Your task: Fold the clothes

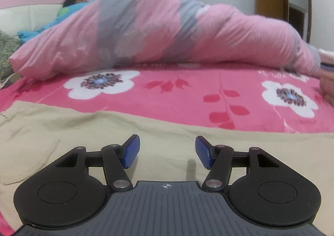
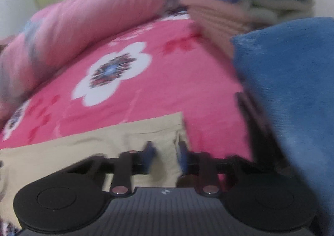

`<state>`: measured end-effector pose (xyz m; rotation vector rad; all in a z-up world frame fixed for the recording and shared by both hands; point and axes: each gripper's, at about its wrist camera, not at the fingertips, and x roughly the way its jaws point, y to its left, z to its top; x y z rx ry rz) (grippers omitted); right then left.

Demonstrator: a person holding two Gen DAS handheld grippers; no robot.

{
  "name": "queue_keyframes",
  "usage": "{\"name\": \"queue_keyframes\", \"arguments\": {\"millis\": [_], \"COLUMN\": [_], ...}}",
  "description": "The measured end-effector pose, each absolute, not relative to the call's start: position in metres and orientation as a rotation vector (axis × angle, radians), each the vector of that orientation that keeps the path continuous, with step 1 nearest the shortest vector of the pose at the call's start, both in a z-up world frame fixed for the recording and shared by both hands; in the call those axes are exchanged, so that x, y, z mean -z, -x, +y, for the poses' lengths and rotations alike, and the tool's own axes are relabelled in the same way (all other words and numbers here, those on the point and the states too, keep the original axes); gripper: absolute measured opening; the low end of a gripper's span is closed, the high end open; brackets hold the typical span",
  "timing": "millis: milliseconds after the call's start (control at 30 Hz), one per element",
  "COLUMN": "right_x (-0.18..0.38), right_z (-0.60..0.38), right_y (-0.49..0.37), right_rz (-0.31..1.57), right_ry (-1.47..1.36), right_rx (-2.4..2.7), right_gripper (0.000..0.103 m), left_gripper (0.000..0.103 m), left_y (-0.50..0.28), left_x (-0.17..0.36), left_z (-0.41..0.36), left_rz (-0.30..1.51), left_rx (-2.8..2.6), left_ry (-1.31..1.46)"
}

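Beige smooth garment (image 1: 62, 131) lies flat on plush floral bedspread (image 1: 187, 93).

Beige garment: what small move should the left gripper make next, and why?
Probably lower the left gripper onto the garment and close on its cloth. Its jaws stand open with nothing between them, just above the fabric, which lies flat on the sheet. The right gripper is already at the garment's right edge, though that view is blurred, so a second hold seems needed before a fold.

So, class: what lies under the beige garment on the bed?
The beige garment lies on the pink flowered bedsheet, which shows beyond its far edge. Whatever sits beneath the garment's middle is covered.
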<state>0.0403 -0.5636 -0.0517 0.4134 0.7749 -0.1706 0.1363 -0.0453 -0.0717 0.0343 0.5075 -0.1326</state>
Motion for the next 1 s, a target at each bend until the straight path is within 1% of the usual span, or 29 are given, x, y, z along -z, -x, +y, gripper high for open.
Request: {"name": "queue_keyframes", "arguments": {"millis": [67,200,300,400,467,533,600,633,767,833,900,1000], "right_x": [0.047,0.031,0.030,0.052,0.072,0.080,0.082,0.078,0.064,0.052,0.044,0.046], "right_z": [-0.559,-0.554,-0.552,-0.563,-0.573,-0.575,-0.575,-0.574,-0.570,-0.562,-0.554,-0.545], "right_y": [-0.034,-0.023,-0.027,-0.046,-0.058,-0.059,-0.055,-0.049,-0.024,0.001,0.028,0.060], "right_rz": [0.732,0.579,0.515,0.550,0.616,0.650,0.656,0.646,0.600,0.536,0.478,0.444], "right_ry": [-0.383,-0.331,-0.300,-0.323,-0.358,-0.373,-0.386,-0.392,-0.422,-0.457,-0.481,-0.531], "right_rx": [0.161,0.186,0.188,0.219,0.249,0.296,0.341,0.354,0.398,0.390,0.390,0.359], "right_gripper": [0.004,0.003,0.003,0.004,0.005,0.010,0.039,0.041,0.041,0.044,0.049,0.049], "left_gripper": [0.059,0.059,0.059,0.059,0.059,0.059,0.059,0.059,0.059,0.059,0.059,0.059], "left_y": [-0.140,-0.143,-0.144,-0.147,-0.148,-0.149,-0.150,-0.150,-0.149,-0.147,-0.141,-0.129], "left_x": [0.075,0.076,0.074,0.077,0.080,0.081,0.082,0.083,0.083,0.082,0.078,0.068], "left_z": [-0.046,-0.041,-0.037,-0.036,-0.037,-0.038,-0.039,-0.040,-0.042,-0.042,-0.044,-0.049], "left_rz": [0.519,0.537,0.527,0.539,0.546,0.552,0.556,0.559,0.558,0.547,0.528,0.487], "left_rx": [0.121,0.087,0.059,0.043,0.037,0.036,0.037,0.037,0.031,0.026,0.025,0.045], "left_ry": [-0.040,-0.002,0.014,0.017,0.011,0.004,-0.003,-0.006,-0.020,-0.025,-0.036,-0.068]}}
